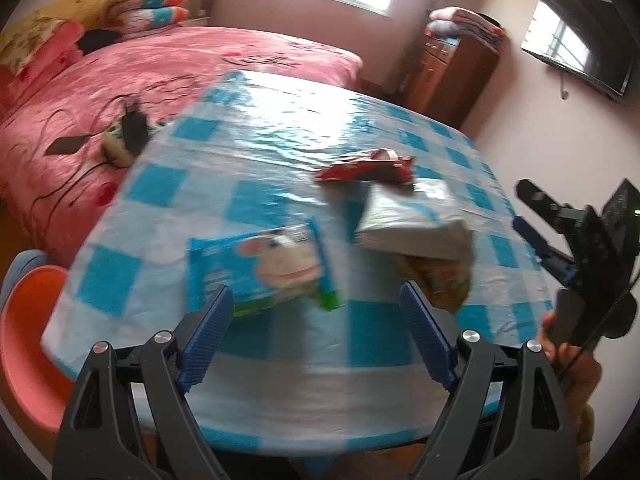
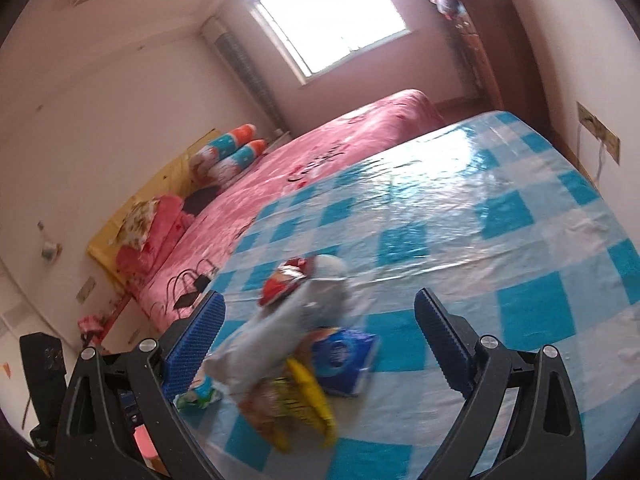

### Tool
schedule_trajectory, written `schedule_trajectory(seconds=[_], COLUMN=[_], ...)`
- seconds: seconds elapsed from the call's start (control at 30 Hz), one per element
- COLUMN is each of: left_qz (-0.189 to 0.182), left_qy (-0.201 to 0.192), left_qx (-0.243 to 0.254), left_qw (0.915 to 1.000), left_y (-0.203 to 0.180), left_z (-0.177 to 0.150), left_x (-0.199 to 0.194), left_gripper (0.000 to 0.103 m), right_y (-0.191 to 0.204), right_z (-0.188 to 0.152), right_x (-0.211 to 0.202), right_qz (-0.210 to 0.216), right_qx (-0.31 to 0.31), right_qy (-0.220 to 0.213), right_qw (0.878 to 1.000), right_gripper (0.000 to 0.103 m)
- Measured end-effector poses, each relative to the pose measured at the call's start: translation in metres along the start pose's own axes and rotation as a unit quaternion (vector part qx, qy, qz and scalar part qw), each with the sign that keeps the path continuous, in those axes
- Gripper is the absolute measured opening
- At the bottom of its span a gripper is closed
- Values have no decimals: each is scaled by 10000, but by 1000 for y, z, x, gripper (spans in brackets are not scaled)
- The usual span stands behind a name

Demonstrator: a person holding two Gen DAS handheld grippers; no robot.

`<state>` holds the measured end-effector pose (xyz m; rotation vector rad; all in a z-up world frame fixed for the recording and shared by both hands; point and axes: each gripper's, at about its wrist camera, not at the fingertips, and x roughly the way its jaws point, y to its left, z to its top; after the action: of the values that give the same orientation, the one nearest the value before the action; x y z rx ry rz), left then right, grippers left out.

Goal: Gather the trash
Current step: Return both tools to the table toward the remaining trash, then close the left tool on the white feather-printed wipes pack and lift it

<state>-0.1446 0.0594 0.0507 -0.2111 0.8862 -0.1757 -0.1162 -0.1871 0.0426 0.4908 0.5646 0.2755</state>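
Blue-and-white checked plastic cloth covered the round surface (image 1: 280, 148), where the trash lay clustered: a blue wrapper printed with a cartoon monkey (image 1: 264, 268), a silver-grey foil bag (image 1: 408, 216) just beside it, a crumpled red snack packet (image 1: 368, 168) beyond, and, in the right wrist view, a yellow packet (image 2: 304, 400) and a dark blue wrapper (image 2: 344, 356). The left gripper (image 1: 316, 304) hovered near the monkey wrapper, jaws spread, holding nothing. The right gripper (image 2: 320, 312) likewise stood wide apart above the pile. A pink bed (image 1: 120, 80) stood behind.

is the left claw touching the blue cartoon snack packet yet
Cannot tell. In the left wrist view, the left claw is open, one fingertip overlapping the blue cartoon packet; blur hides contact.
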Motion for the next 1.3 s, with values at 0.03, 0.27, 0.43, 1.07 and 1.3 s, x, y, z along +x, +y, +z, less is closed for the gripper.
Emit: schedule_trajectory(seconds=[0.03, 0.27, 0.43, 1.07, 1.3], left_qz=[-70, -746, -879, -712, -797], left_qy=[3, 348, 855, 1858, 1609], left_qx=[64, 676, 764, 823, 337], left_qw=[10000, 9943, 9895, 9766, 9832], left_y=[-7, -53, -67, -73, -55], left_z=[3, 35, 64, 83, 80], left_x=[1, 19, 48, 125, 121], left_gripper=[85, 85, 85, 85, 76], right_y=[-6, -24, -25, -23, -13], right_z=[1, 4, 5, 8, -1], right_x=[0, 3, 5, 13, 15], right_qz=[-3, 78, 235, 529, 481], right_qx=[72, 274, 296, 18, -373], right_qy=[15, 102, 171, 521, 692], right_qw=[10000, 9995, 9991, 9972, 9957], right_gripper=[95, 95, 95, 95, 95])
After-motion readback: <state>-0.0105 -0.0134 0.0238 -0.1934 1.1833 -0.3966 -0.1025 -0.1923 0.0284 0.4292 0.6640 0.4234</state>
